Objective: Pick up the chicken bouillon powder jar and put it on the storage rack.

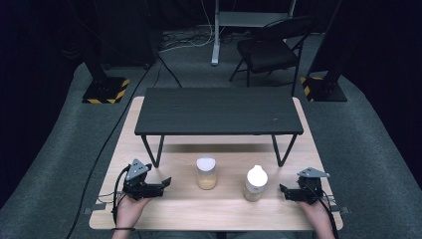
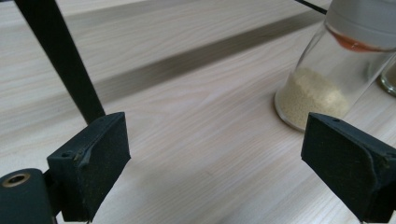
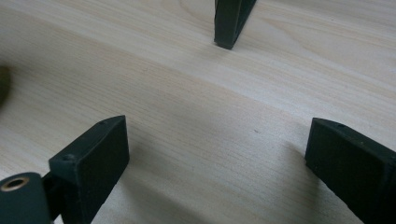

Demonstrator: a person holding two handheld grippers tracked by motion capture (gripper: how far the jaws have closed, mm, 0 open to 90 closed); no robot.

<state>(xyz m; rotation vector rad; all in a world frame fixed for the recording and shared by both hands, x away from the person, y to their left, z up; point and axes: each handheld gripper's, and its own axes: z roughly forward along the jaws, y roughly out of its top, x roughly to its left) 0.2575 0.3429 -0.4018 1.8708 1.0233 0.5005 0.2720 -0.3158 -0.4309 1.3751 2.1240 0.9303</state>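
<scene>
two glass jars stand on the wooden table (image 1: 149, 219), in front of the black shelf (image 1: 219, 110): the flat-lidded jar (image 1: 206, 173) just left of the spouted jar (image 1: 255, 183), a bare gap between them. left of the flat-lidded jar, near but apart, the left gripper (image 1: 165, 183) hovers with jaws spread and nothing in them. right of the spouted jar, the right gripper (image 1: 282, 191) sits released too, near the table's right edge.
</scene>
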